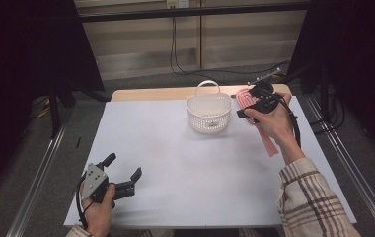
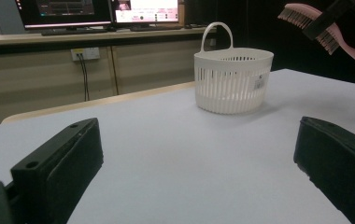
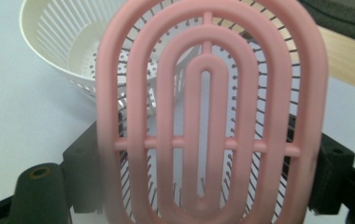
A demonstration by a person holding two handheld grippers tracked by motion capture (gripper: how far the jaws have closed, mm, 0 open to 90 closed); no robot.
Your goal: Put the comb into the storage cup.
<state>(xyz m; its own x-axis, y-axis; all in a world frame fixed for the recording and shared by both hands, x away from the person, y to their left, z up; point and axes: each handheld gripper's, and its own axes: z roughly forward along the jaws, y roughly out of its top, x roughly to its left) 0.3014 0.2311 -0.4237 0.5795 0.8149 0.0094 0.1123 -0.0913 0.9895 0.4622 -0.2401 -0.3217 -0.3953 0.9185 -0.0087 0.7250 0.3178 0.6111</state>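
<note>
my right tool (image 1: 254,104) is clamped across the head of the pink plastic vented hairbrush (image 1: 245,97), a jaw on each long edge, and i hold it lifted off the white tabletop (image 1: 175,163). in the right gripper view the brush head (image 3: 208,116) stands upright between my jaws with the white slotted plastic basket with a loop handle (image 3: 68,42) behind it at about 10 o'clock. in the high view the basket (image 1: 209,112) sits at roughly 9 o'clock from the brush head, just beside it, rim open upward. the brush's long axis runs from the head at 11 o'clock down to the handle end (image 1: 271,148) at 5 o'clock, past my hand. my left tool (image 1: 124,178), jaws apart and empty, rests low on the tabletop well away at 7 o'clock, so the right hand is much the nearer to the basket.
</note>
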